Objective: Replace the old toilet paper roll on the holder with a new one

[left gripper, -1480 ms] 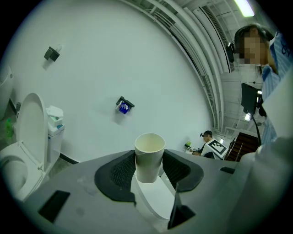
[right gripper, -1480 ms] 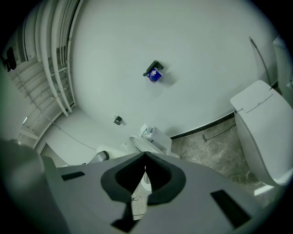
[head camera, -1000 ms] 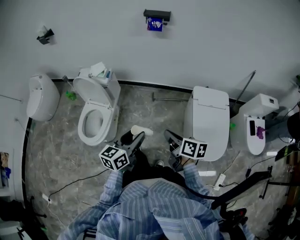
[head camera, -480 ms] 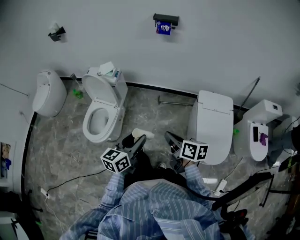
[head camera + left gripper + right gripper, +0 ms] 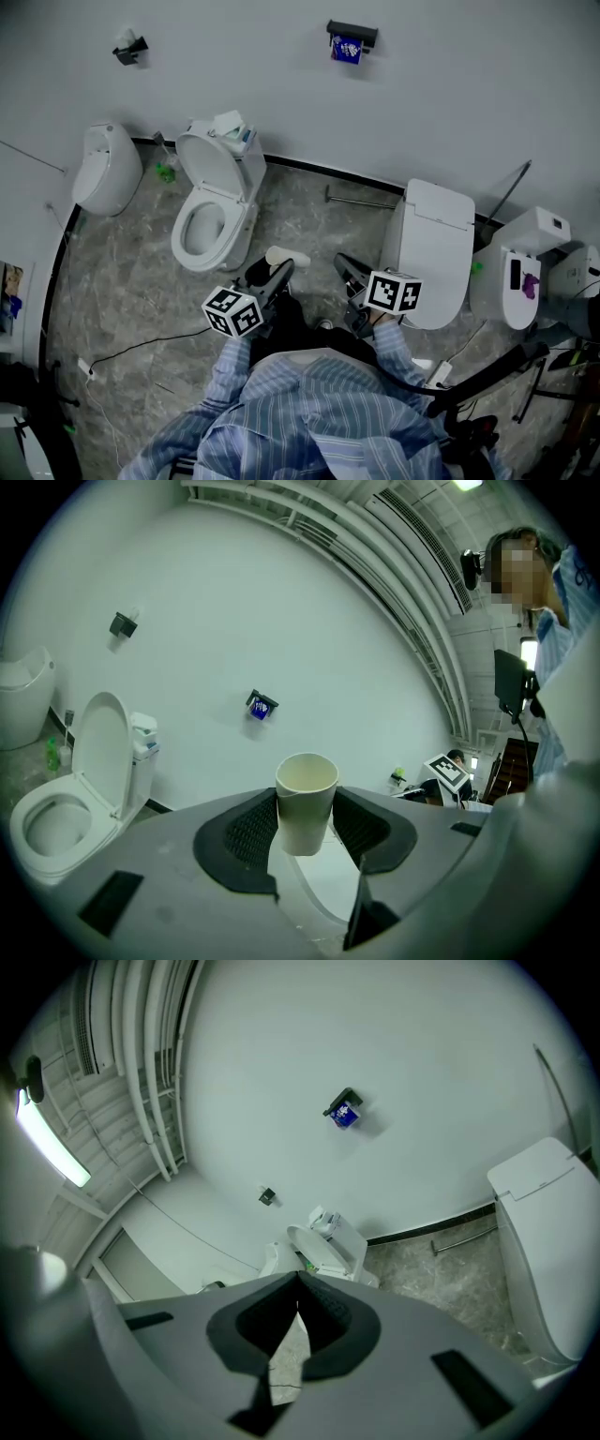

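Four white fixtures stand along the wall. Second from the left, an open toilet [image 5: 211, 220] has its lid raised, with a few small items on its cistern. Just right of its bowl, the left gripper [image 5: 276, 274] pinches a pale cardboard tube [image 5: 307, 799] by its sides, the open end showing a bare hollow. Beside it, the right gripper [image 5: 297, 1285] has its jaws pressed together with nothing between them. High on the wall, the dark holder [image 5: 352, 34] carries something blue-printed [image 5: 346, 49], well apart from both grippers.
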The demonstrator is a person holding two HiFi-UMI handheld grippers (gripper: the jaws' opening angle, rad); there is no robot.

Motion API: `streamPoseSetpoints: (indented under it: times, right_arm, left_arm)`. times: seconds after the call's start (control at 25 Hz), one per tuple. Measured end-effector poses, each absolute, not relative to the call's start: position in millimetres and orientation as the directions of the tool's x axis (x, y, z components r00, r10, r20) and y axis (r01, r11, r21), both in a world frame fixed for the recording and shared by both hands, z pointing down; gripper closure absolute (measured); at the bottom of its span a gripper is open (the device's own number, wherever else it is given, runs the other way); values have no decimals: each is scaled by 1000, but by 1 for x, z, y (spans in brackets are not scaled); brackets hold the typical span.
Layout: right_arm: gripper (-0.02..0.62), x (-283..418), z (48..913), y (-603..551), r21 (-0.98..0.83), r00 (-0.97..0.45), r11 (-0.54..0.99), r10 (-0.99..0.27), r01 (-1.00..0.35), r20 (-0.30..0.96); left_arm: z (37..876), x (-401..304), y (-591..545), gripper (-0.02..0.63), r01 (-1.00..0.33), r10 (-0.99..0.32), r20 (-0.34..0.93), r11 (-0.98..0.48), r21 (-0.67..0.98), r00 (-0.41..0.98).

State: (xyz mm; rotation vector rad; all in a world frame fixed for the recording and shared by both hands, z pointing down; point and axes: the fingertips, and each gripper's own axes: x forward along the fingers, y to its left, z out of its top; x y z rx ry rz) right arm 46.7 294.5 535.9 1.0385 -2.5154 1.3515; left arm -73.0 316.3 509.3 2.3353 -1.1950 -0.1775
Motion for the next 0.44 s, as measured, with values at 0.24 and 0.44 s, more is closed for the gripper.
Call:
streamPoseSetpoints:
  times: [0.24, 0.44]
  right_arm:
    - [589, 53, 533, 288, -703, -755, 360, -531, -613, 386]
    - [589, 61, 533, 277, -710, -748, 346, -544, -614, 381]
  left_arm:
    - [506, -69, 305, 422, -716, -781, 113, -492, 495, 614]
    - [508, -59, 292, 422, -706, -765, 119, -508, 494, 633]
